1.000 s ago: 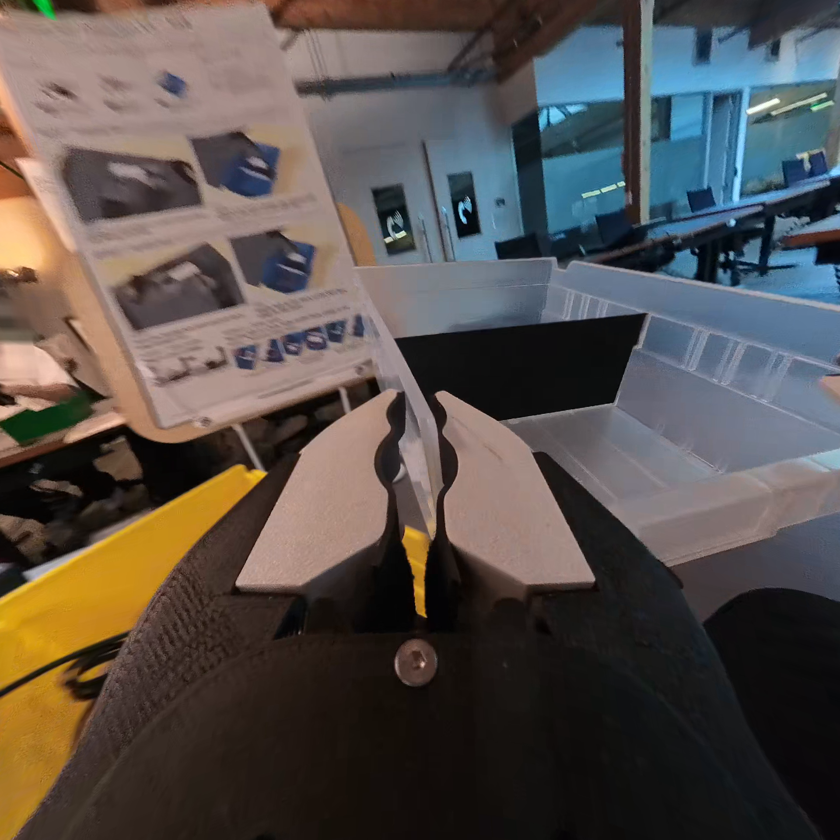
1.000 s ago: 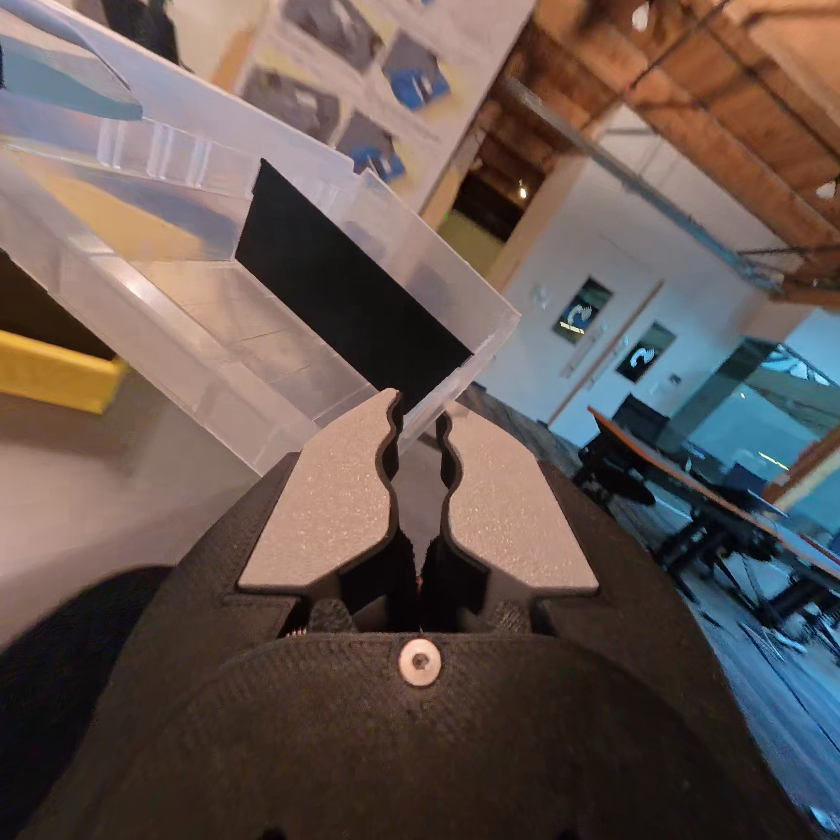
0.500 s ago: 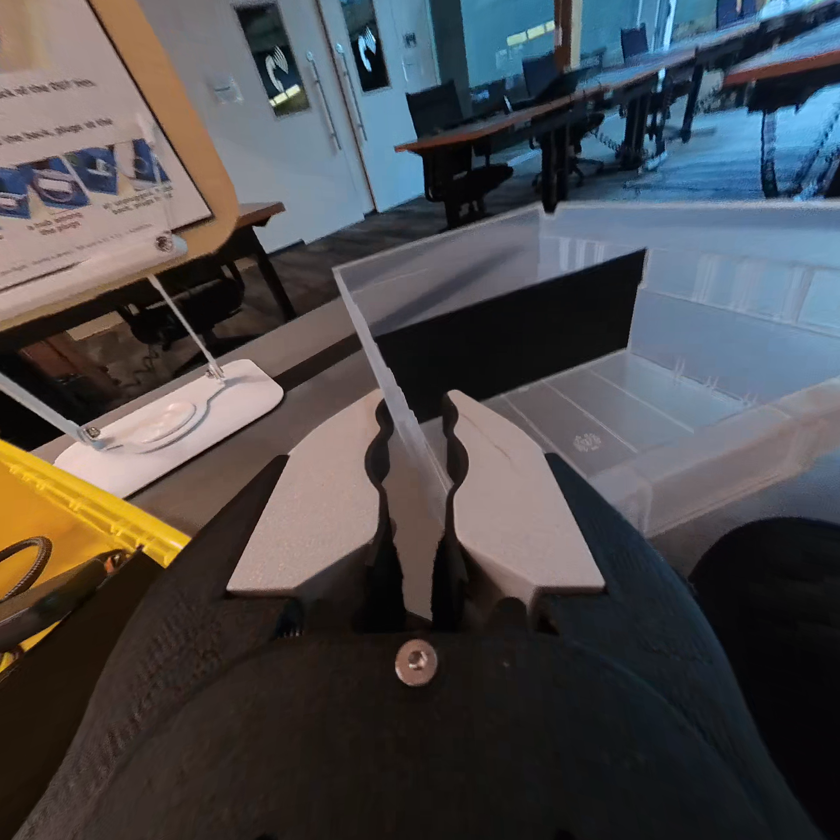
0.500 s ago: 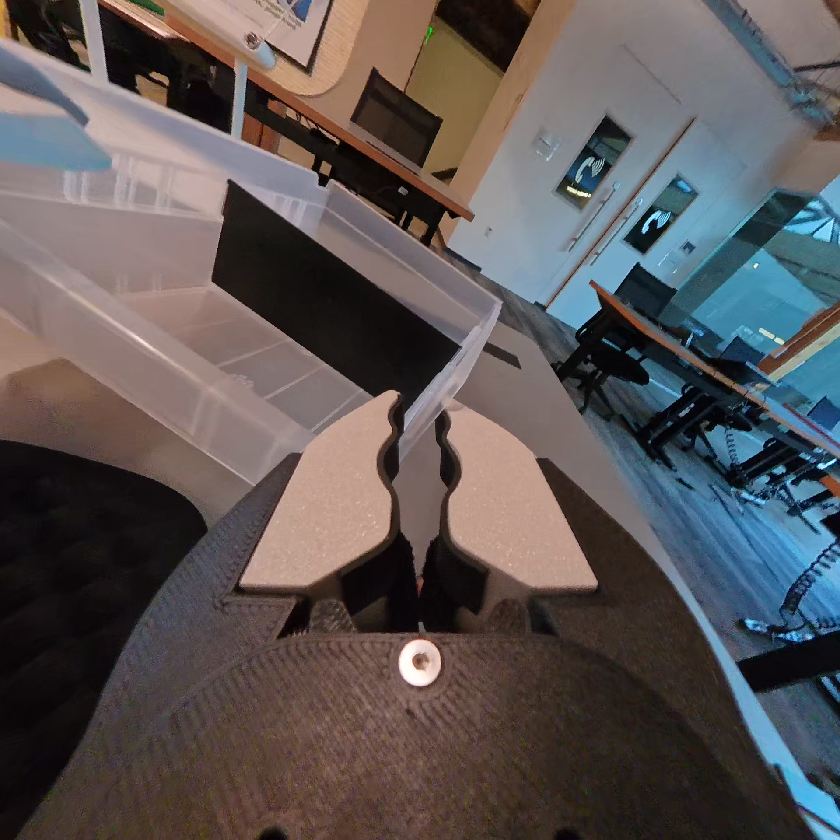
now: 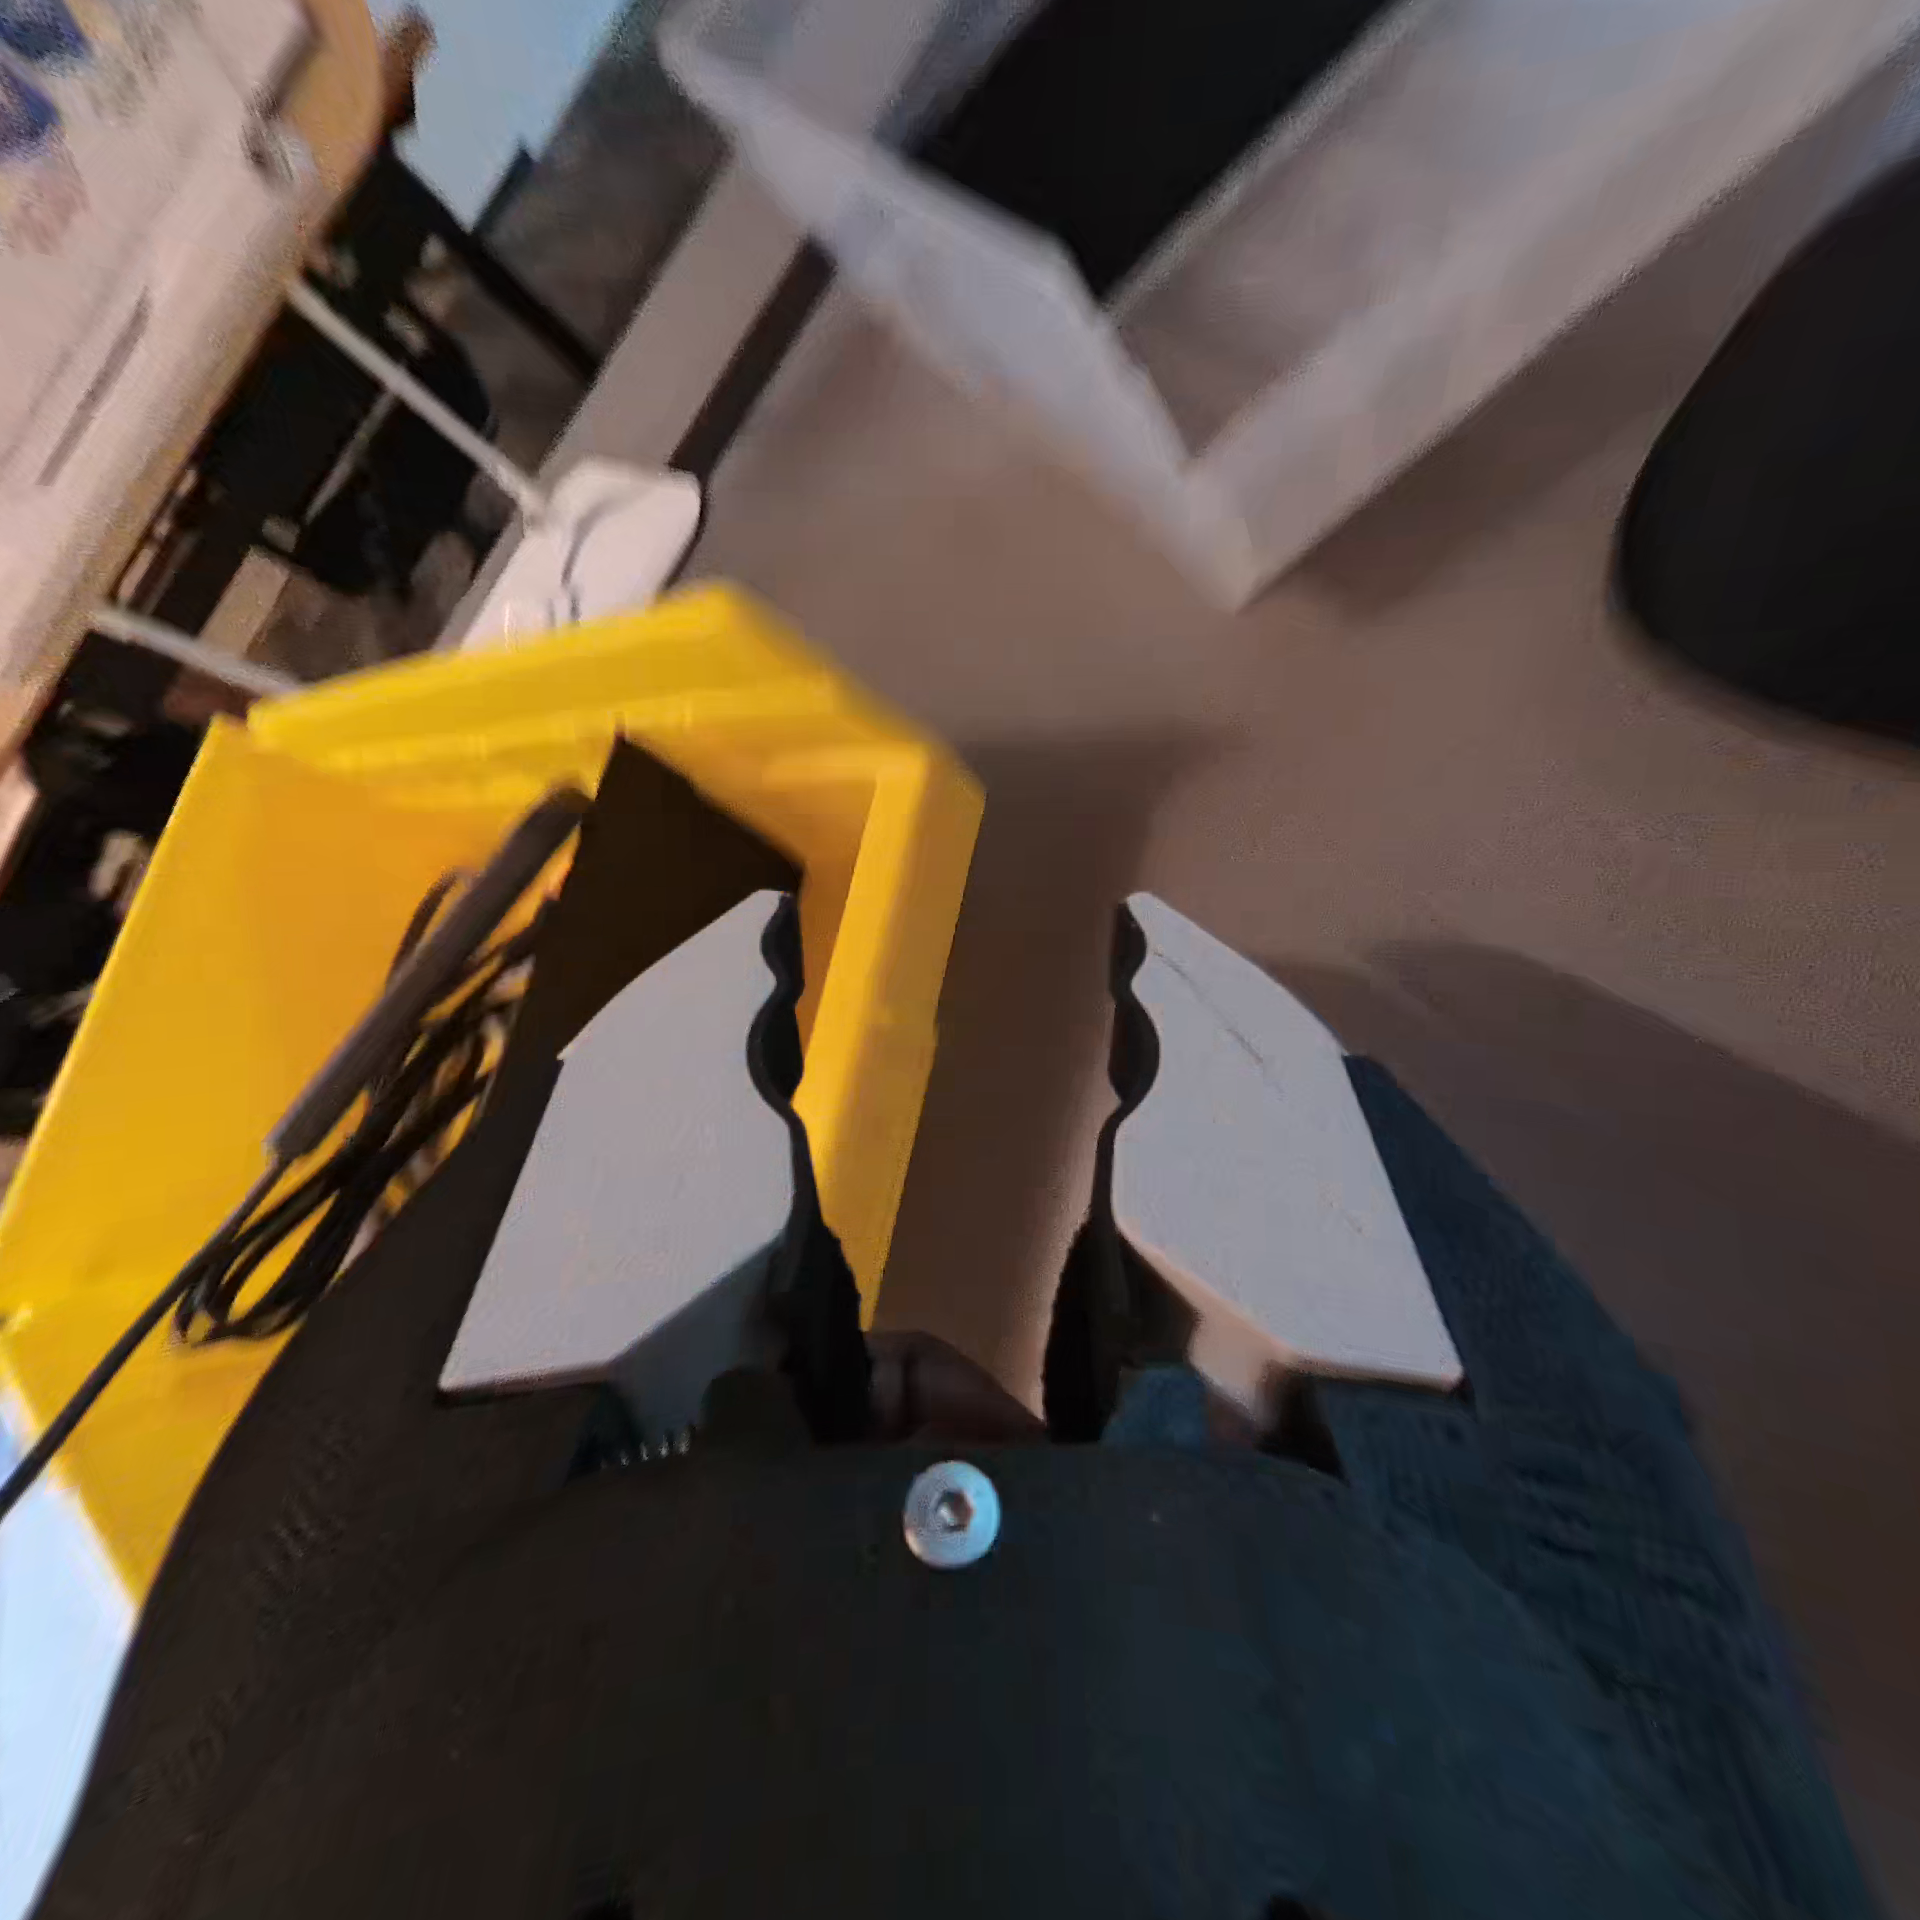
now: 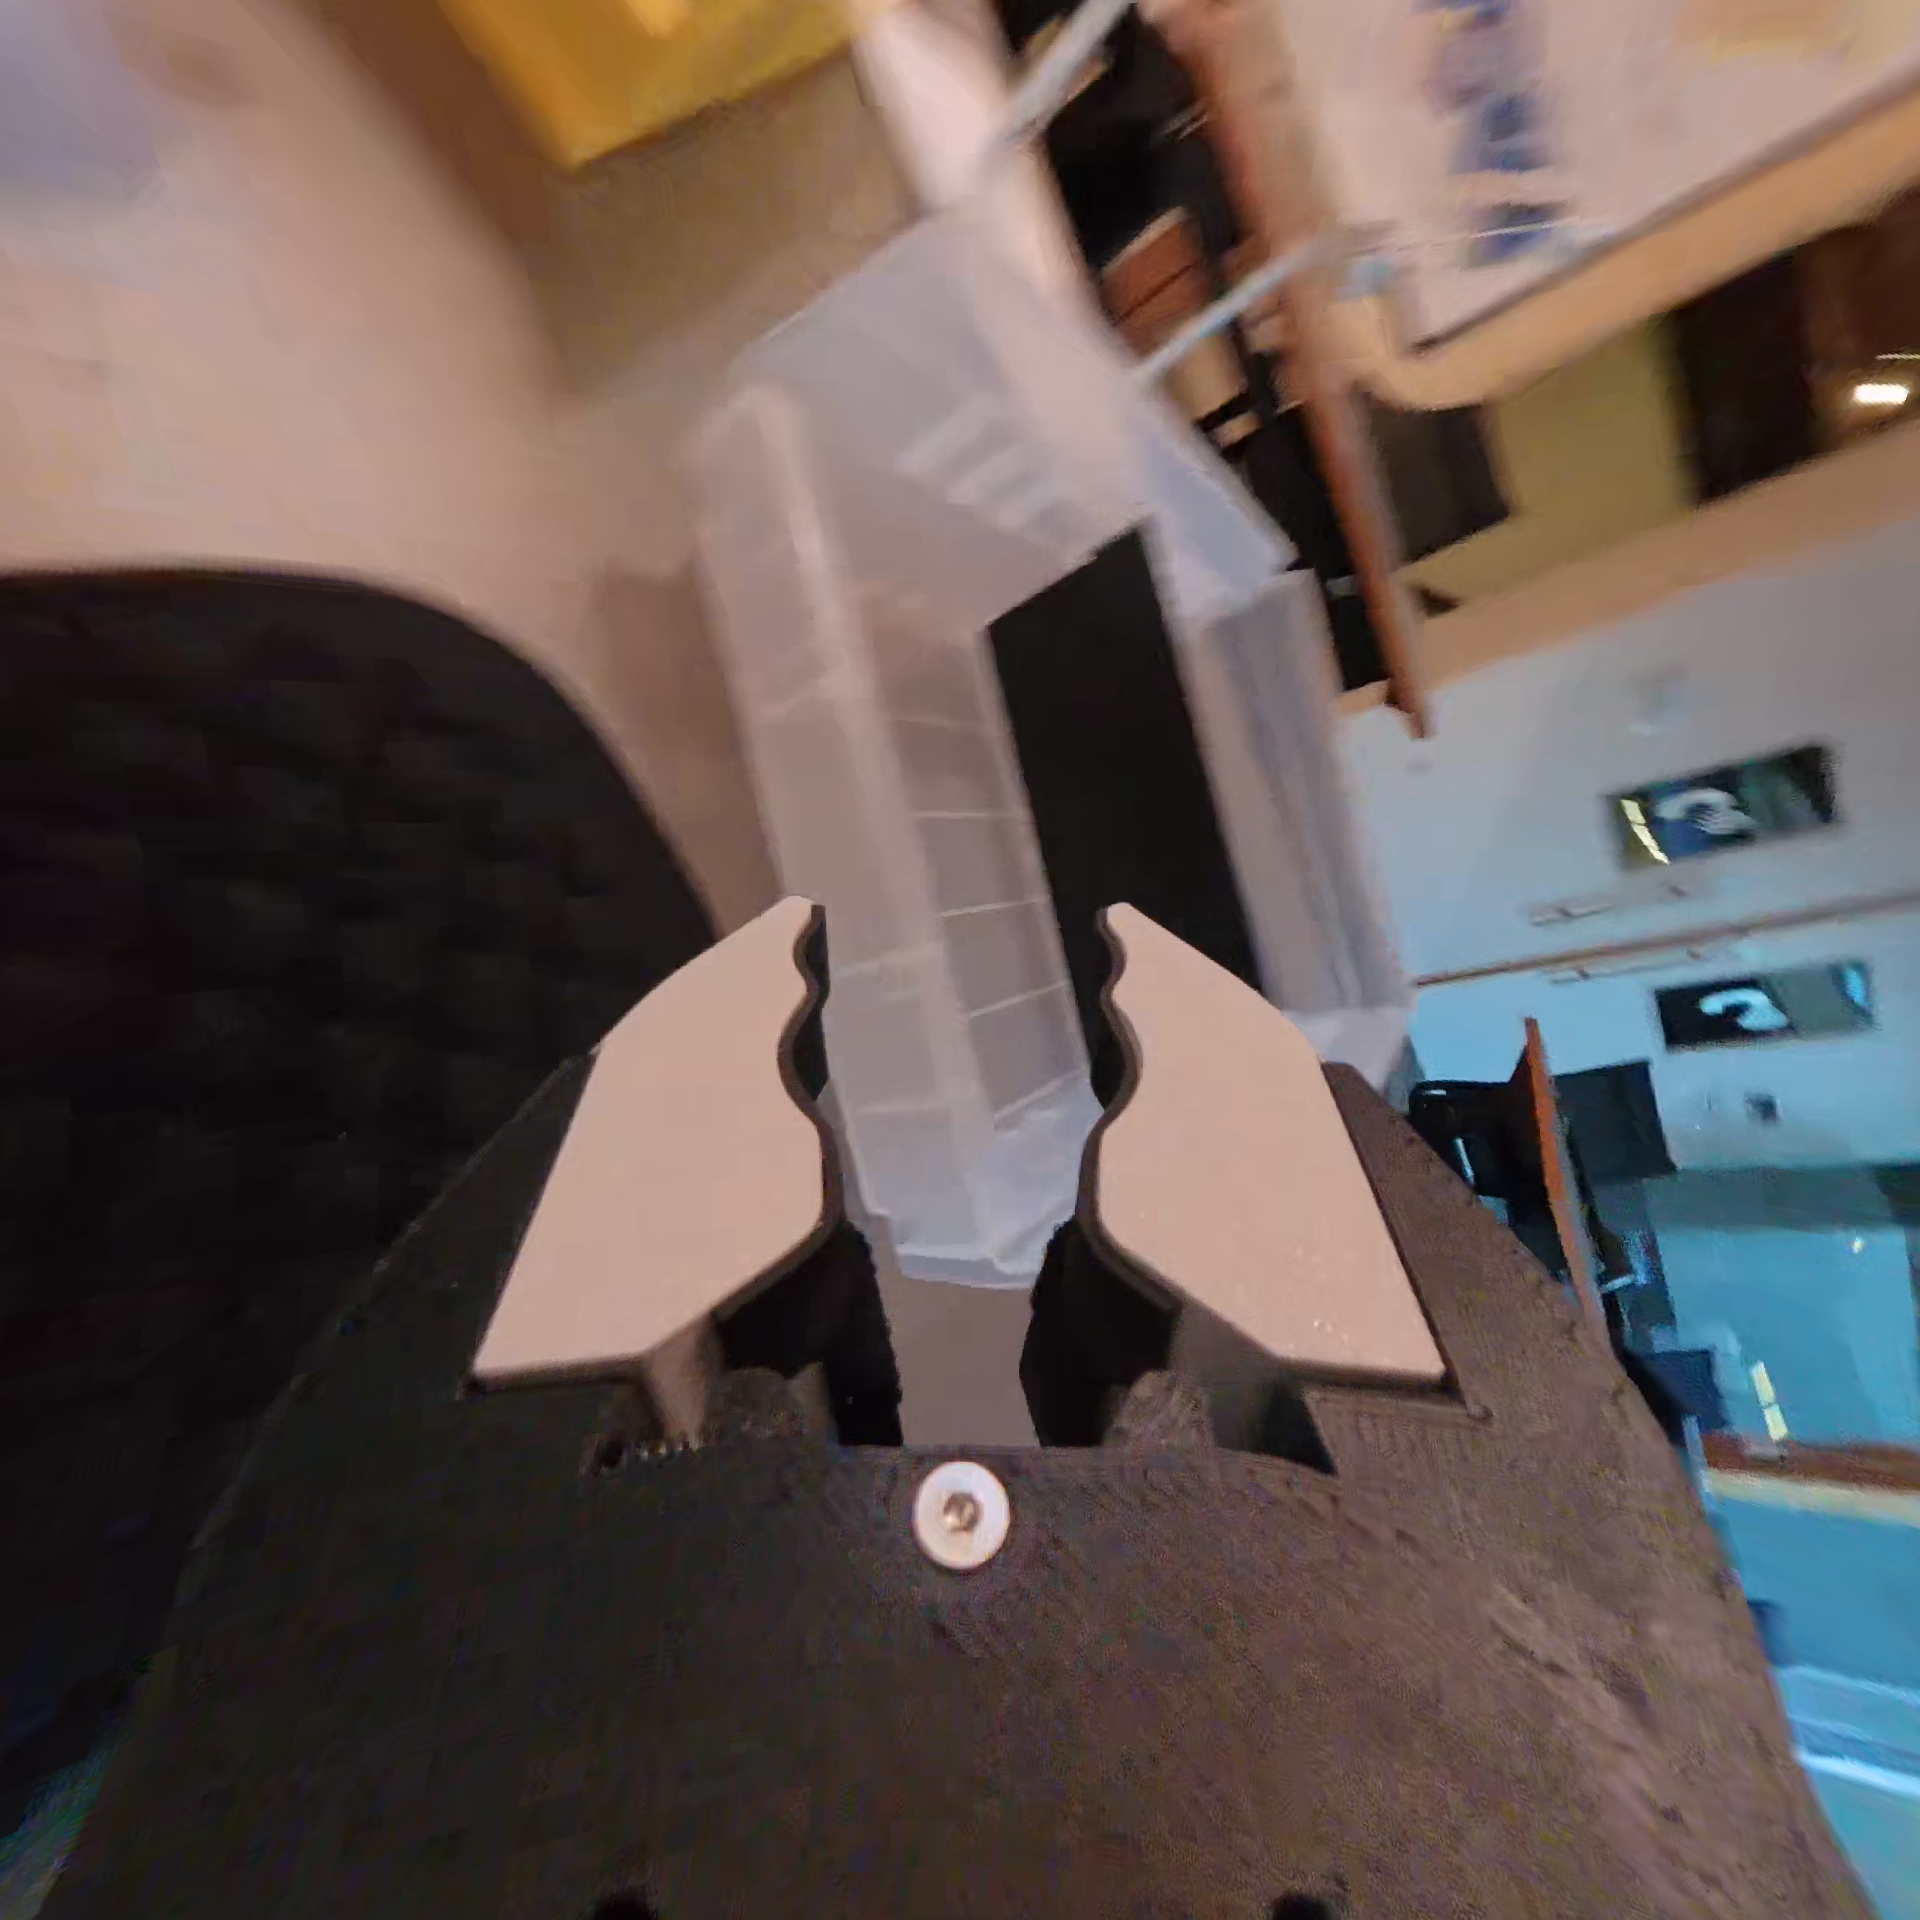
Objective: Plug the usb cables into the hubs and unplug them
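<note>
Gaping wide with nothing between its grey fingers, the left claw (image 5: 951,914) hangs tilted over the grey bench (image 5: 1455,935), its left finger (image 5: 644,1143) over the corner of a yellow bin (image 5: 260,935). Inside that bin lies a tangle of black usb cables (image 5: 312,1205) with a dark, stick-like piece (image 5: 416,977) that may be a hub, too blurred to be sure. Only this view shows the yellow bin and the cables. Beyond it a white stand base (image 5: 613,540) sits on the bench, and a clear plastic bin (image 5: 1039,343) with a black panel stands farther off, well apart from the claw.

Seen from the right wrist, the right claw (image 6: 961,920) is likewise spread and empty, with the clear plastic bin (image 6: 914,831) just ahead of its fingers; whether they touch it cannot be told. A black rounded shape (image 6: 260,883) fills the left edge, likely the other tool's body. Only this view takes in the dark wall signs (image 6: 1725,800) with pale symbols.

A printed sheet (image 6: 1558,135) with blue pictures hangs above, seen also in the left view (image 5: 94,208); motion blur leaves its writing unreadable in both.
</note>
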